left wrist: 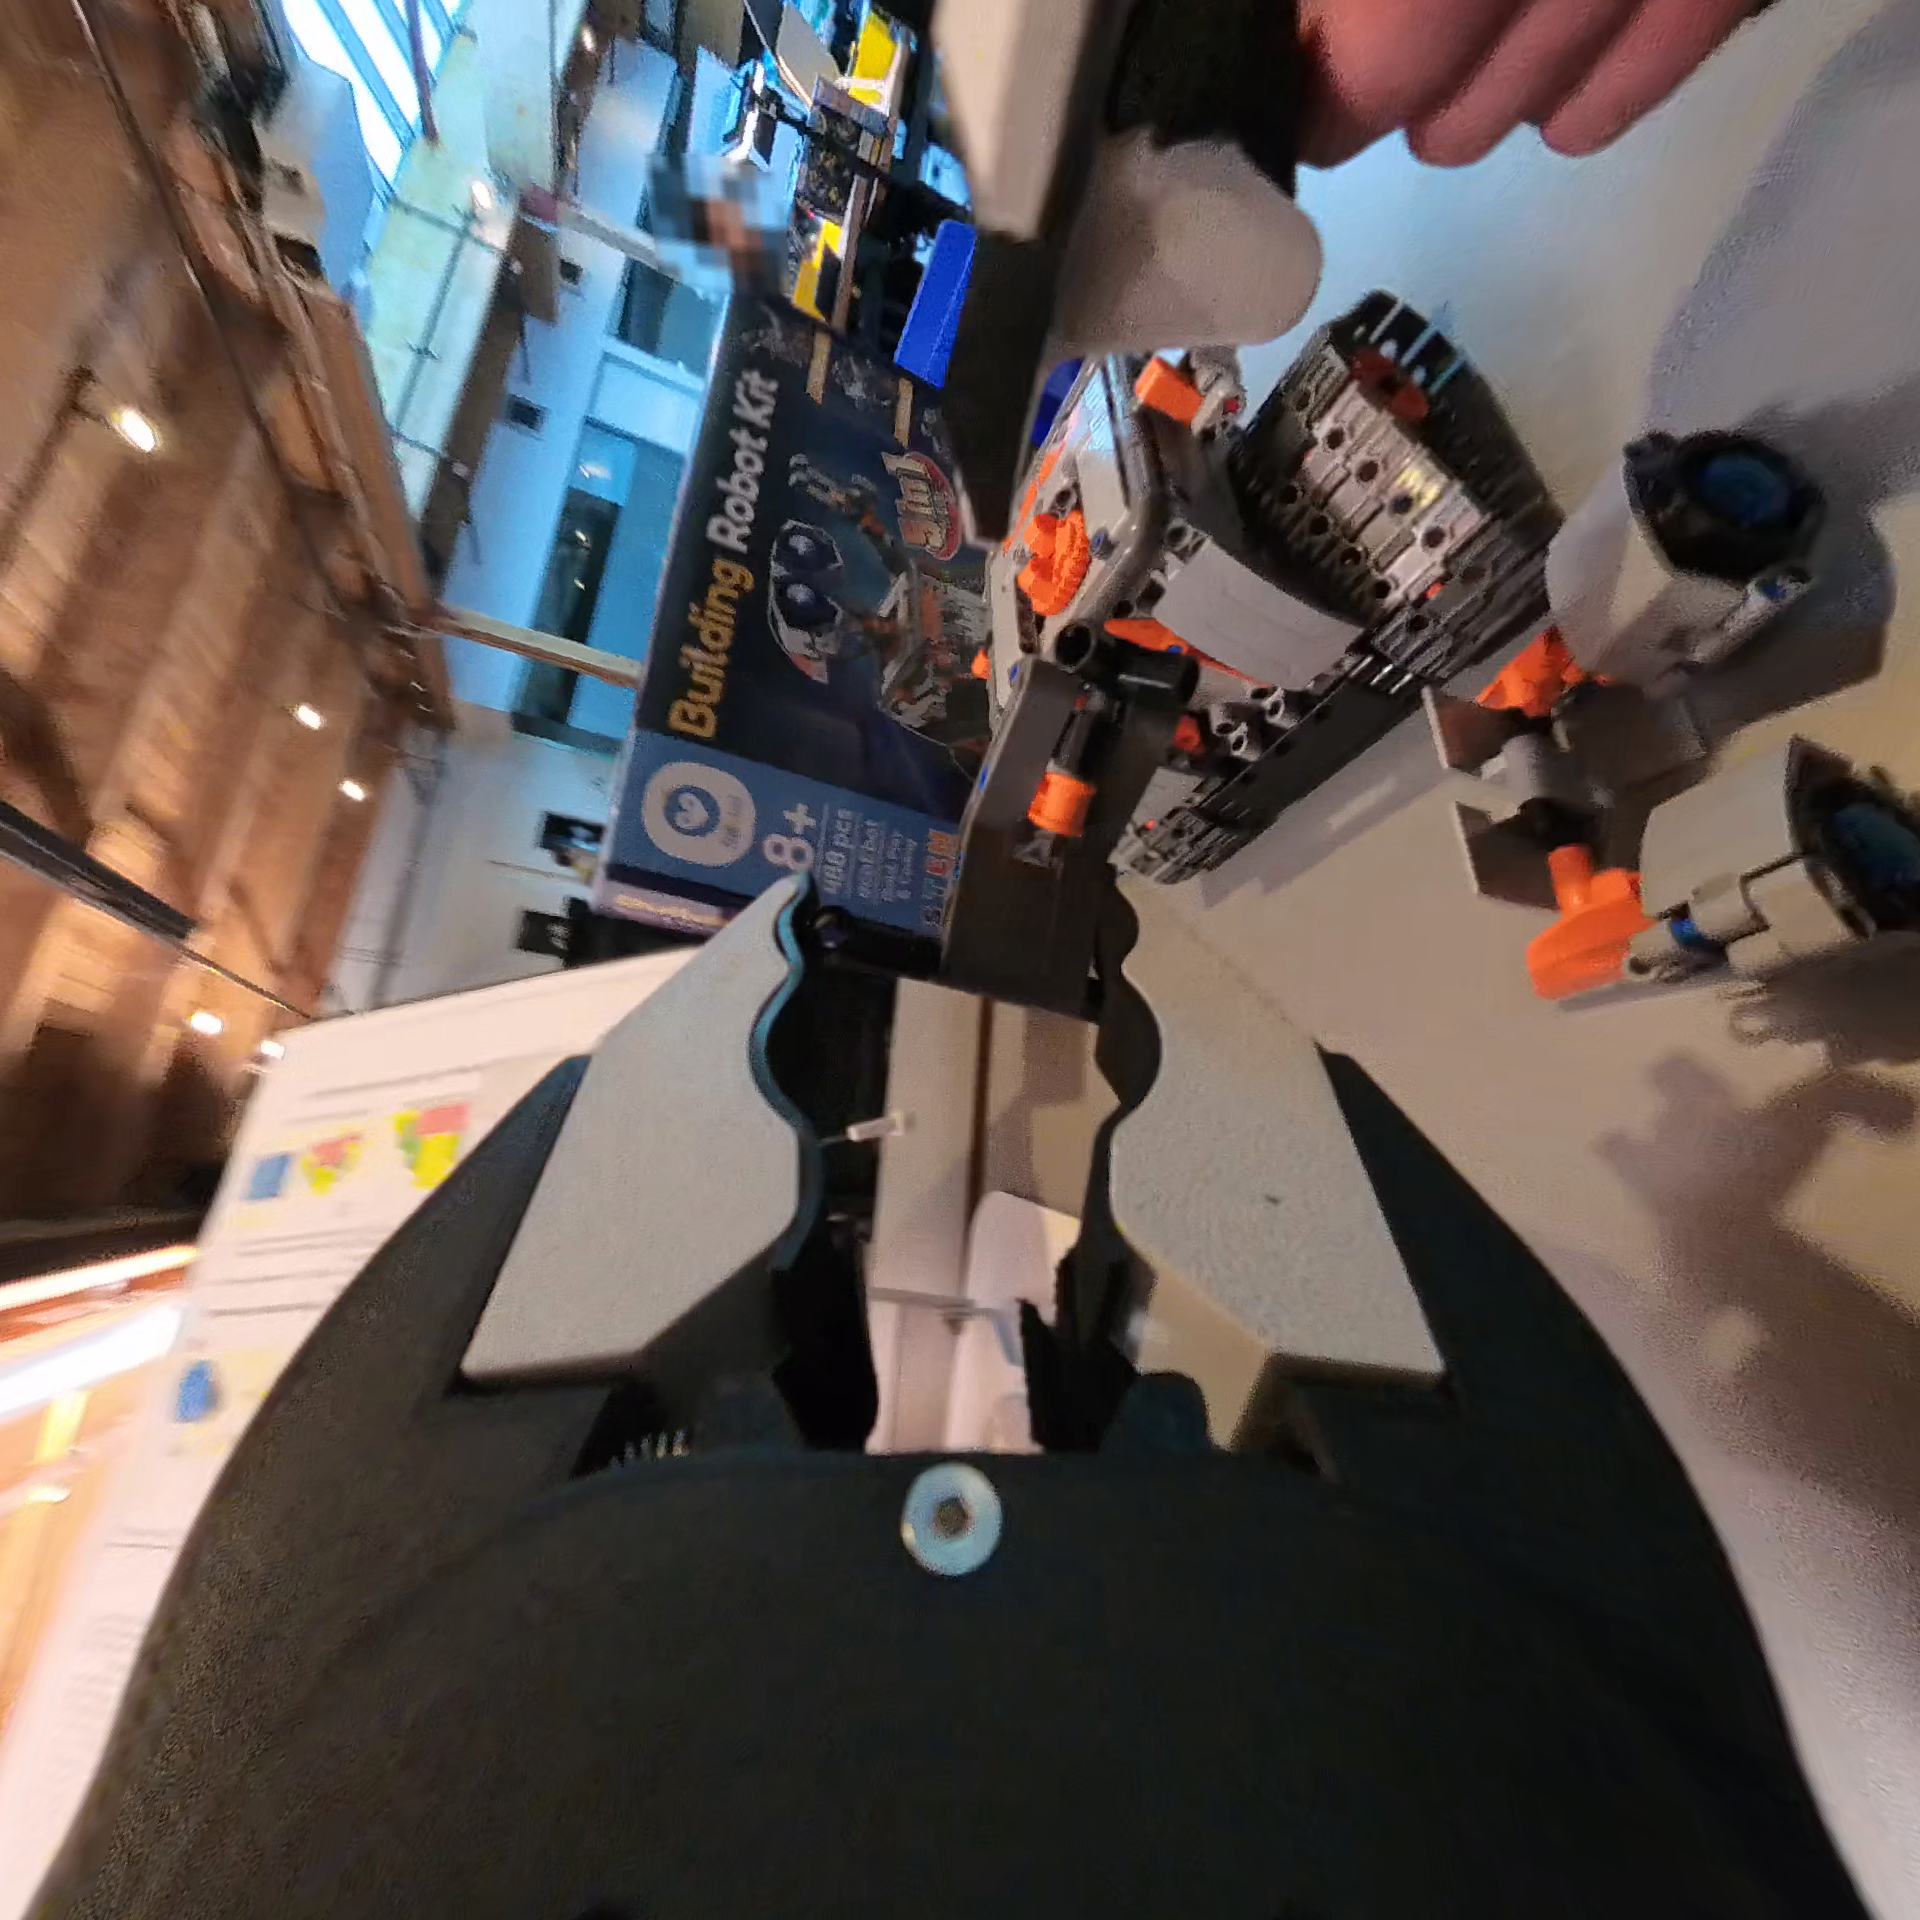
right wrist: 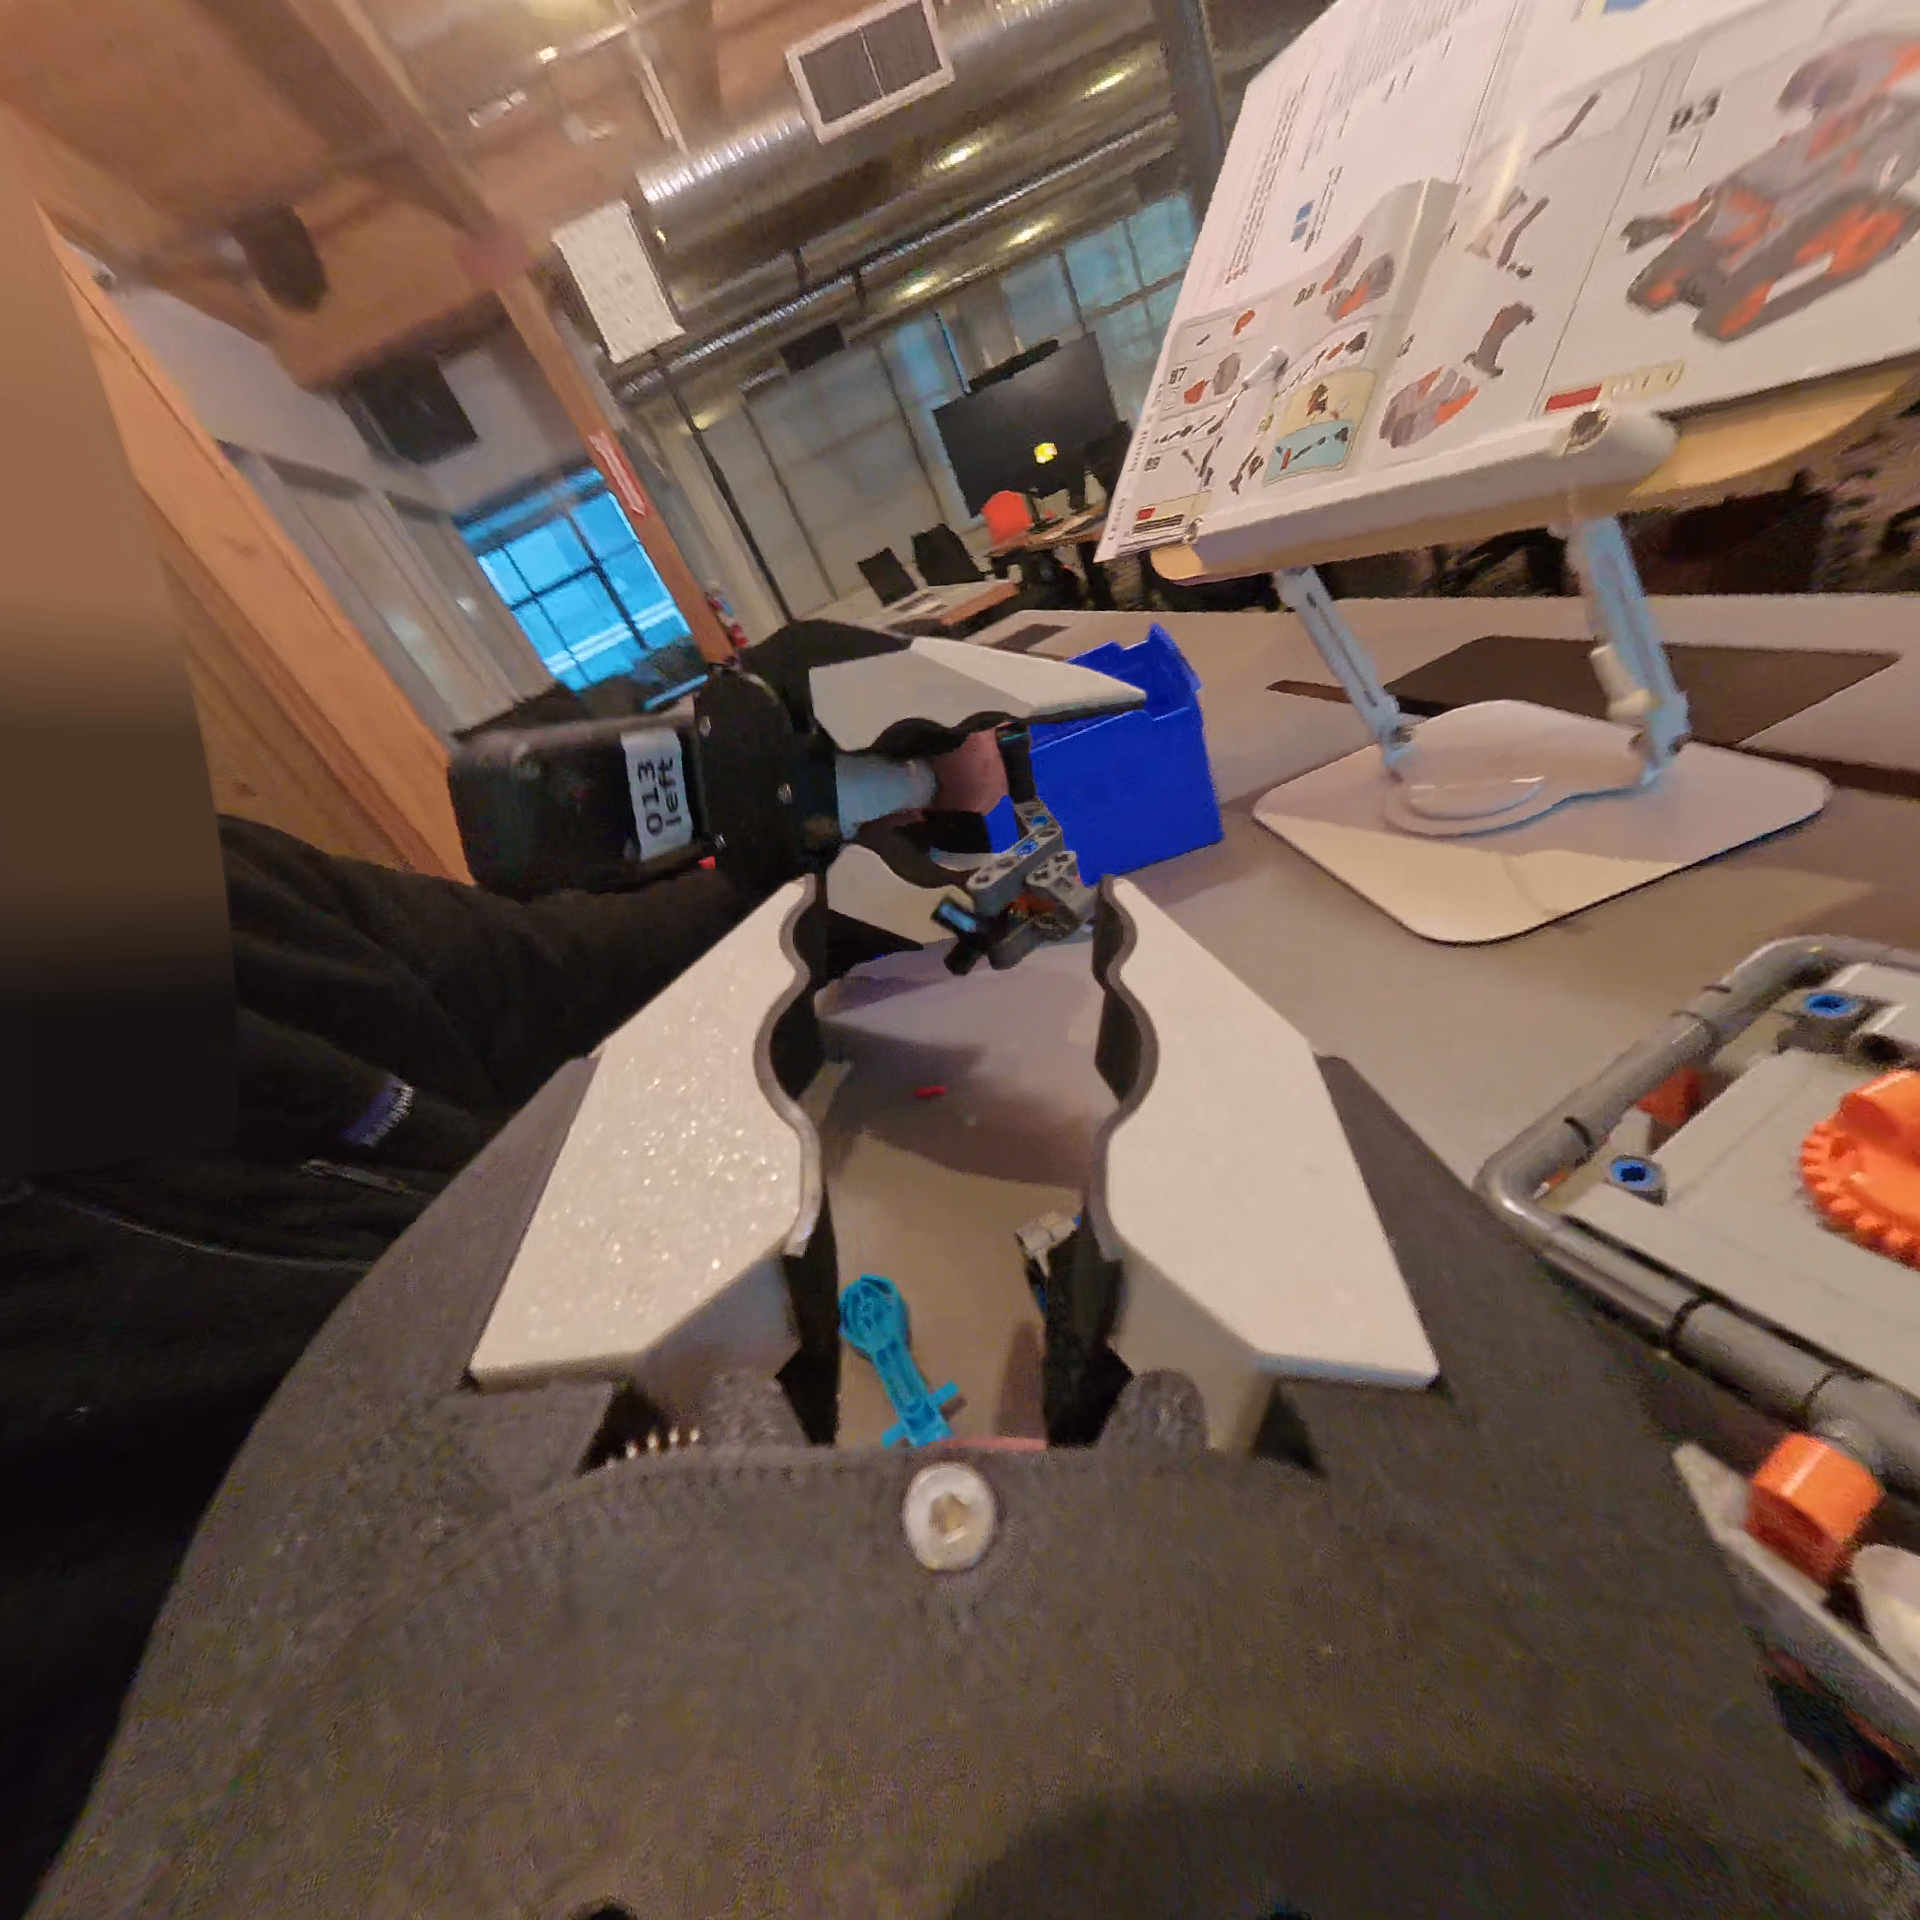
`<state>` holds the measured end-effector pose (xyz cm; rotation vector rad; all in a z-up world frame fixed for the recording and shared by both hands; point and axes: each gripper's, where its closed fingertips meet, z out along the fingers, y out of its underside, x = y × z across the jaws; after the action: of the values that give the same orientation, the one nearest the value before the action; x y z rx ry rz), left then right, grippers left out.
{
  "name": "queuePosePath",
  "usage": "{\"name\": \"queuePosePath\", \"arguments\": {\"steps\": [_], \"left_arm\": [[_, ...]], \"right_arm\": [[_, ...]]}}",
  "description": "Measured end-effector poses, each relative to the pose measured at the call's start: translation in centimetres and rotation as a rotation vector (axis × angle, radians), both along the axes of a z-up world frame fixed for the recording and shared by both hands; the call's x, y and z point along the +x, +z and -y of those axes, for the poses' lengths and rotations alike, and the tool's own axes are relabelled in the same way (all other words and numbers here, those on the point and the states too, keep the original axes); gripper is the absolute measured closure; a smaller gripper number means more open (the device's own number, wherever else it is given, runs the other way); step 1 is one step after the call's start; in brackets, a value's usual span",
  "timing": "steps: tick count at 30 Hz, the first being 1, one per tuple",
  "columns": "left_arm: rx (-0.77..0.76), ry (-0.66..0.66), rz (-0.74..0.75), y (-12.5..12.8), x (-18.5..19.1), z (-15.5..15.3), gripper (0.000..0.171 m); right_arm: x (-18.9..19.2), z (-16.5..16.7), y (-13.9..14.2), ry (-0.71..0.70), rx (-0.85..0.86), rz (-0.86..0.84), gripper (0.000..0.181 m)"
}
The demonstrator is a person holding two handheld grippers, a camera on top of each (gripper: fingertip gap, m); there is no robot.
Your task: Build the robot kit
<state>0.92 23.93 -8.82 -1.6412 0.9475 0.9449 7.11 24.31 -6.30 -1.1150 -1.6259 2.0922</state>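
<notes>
low between the parted, empty jaws of the right gripper (right wrist: 951, 914), a light-blue pin (right wrist: 896, 1371) lies on the surface (right wrist: 1351, 1039). just beyond their tips, the left gripper (left wrist: 956, 894) appears clamped on a small grey assembly (right wrist: 1023, 894). an orange-and-grey robot model (left wrist: 1351, 540) sits right of the left jaws.

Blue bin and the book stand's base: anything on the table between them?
Nothing: the right wrist view shows bare table between blue bin and stand base.
</notes>
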Motion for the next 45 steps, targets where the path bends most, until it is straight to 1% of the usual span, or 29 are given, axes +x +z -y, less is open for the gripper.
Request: {"name": "queuePosePath", "arguments": {"steps": [4,7,9,11,15,18,20,21,22,28,31,34,36,38,40,42,44,45], "left_arm": [[0.053,-0.053,-0.183,0.5,1.9,0.3,0.121],[0.076,-0.101,-0.309,0.8,3.9,0.3,0.121],[0.078,-0.137,-0.349,0.9,5.2,0.3,0.120],[0.085,-0.162,-0.382,1.1,6.3,0.4,0.120],[0.071,-0.200,-0.430,0.5,7.7,0.8,0.120],[0.071,-0.211,-0.429,0.4,8.0,0.7,0.121],[0.079,-0.201,-0.412,0.5,7.7,0.5,0.121],[0.078,-0.203,-0.392,0.5,7.6,0.5,0.124],[0.075,-0.215,-0.359,0.5,7.7,0.5,0.129],[0.099,-0.192,-0.240,1.6,7.3,0.0,0.130],[0.122,-0.179,-0.201,2.4,7.0,-0.3,0.120],[0.134,-0.159,-0.199,2.8,6.8,-0.7,0.118],[0.130,-0.136,-0.195,2.8,6.6,-1.2,0.123],[0.106,-0.060,-0.176,2.6,5.4,-1.9,0.136],[0.085,-0.019,-0.161,2.1,4.6,-2.2,0.135],[0.066,-0.022,-0.159,1.7,4.6,-2.2,0.137],[0.059,-0.006,-0.146,1.7,4.3,-2.3,0.141],[0.056,-0.008,-0.134,1.6,4.3,-2.3,0.140]], "right_arm": [[-0.1,0.5,-0.4,0.030,-0.016,0.029,0.134],[0.1,1.4,-1.1,0.095,-0.030,0.073,0.134],[0.5,2.2,-2.0,0.158,-0.017,0.120,0.134],[1.4,3.5,-2.9,0.251,0.012,0.162,0.134],[2.5,4.3,-3.6,0.302,0.084,0.173,0.133],[2.6,4.2,-3.7,0.296,0.117,0.160,0.134],[2.3,4.0,-3.6,0.258,0.153,0.137,0.134],[2.3,3.9,-3.7,0.241,0.174,0.127,0.142],[2.3,3.7,-3.4,0.234,0.176,0.113,0.143],[2.1,3.2,-2.4,0.194,0.158,0.076,0.144],[2.1,2.9,-2.1,0.191,0.119,0.082,0.144],[1.8,2.3,-1.8,0.165,0.081,0.081,0.144],[1.4,1.6,-1.5,0.107,0.089,0.061,0.143],[0.9,1.0,-1.6,0.042,0.129,0.043,0.157],[0.4,0.6,-2.1,-0.007,0.169,0.042,0.157],[0.5,1.4,-2.3,0.021,0.185,0.037,0.157],[0.3,1.6,-2.3,0.018,0.197,0.026,0.157],[0.4,1.6,-2.3,0.020,0.201,0.025,0.157]]}}
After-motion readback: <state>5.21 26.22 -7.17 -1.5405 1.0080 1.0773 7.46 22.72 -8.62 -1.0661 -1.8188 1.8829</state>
